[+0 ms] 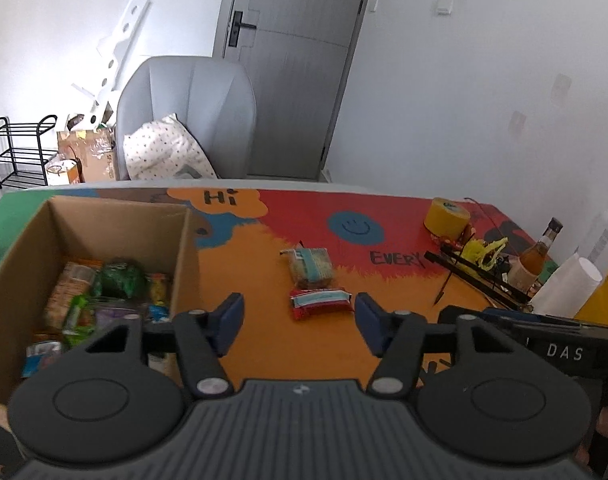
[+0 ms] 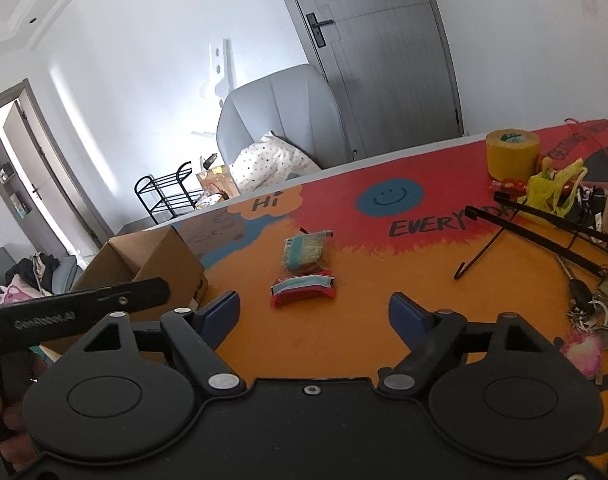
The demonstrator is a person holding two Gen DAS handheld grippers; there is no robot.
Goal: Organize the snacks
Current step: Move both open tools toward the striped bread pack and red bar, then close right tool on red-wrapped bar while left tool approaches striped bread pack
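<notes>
Two snack packs lie on the painted table: a red-and-blue packet and, just beyond it, a clear pack of tan biscuits with a blue band. My left gripper is open with nothing between its blue pads, just short of the red packet. My right gripper is also open and empty, a little nearer than the same packet. A cardboard box at the left holds several snack packs.
A yellow tape roll, a black wire stand, a bottle, a white cup, keys and clutter crowd the table's right side. A grey chair stands behind the far edge.
</notes>
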